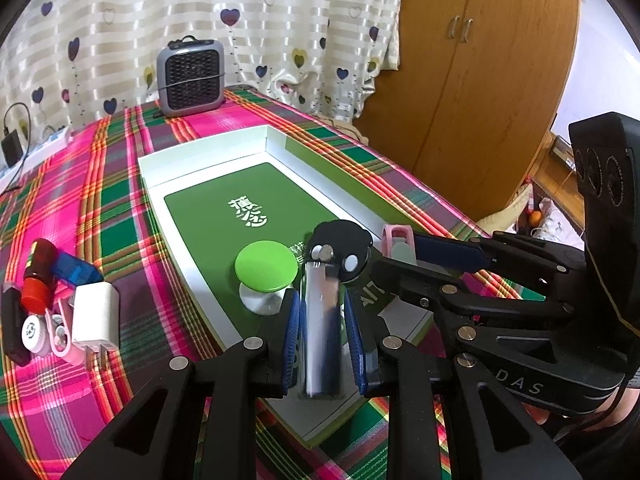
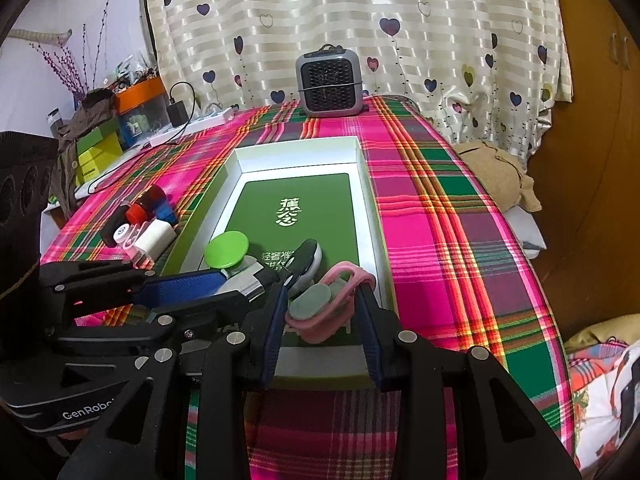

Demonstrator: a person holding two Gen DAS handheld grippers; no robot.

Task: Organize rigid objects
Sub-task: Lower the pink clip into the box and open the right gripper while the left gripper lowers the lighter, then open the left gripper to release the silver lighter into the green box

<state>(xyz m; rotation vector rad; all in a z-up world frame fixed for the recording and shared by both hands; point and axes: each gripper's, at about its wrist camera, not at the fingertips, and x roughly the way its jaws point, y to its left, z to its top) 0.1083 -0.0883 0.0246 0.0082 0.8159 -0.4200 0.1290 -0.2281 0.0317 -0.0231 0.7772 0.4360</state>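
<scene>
Left gripper [image 1: 322, 312] — jaws nearly shut on a silver-and-black bar-shaped item [image 1: 322, 320], possibly a small clipper; hard to say. It hangs over the near end of the white tray [image 1: 276, 136], a green round-topped knob [image 1: 266, 267] just left of the pads. Right gripper [image 2: 324, 312] — jaws partly apart, pressing a pink clip with grey-green discs [image 2: 326, 304] above the tray's near edge. More items [image 1: 60, 304] lie on the worktop [image 1: 120, 240], well left.

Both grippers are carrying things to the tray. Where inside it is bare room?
The far half of the white-walled green tray, beyond the printed characters, is bare. The near end is crowded: green round disc, black-and-white round gadget, left gripper, right gripper.
</scene>
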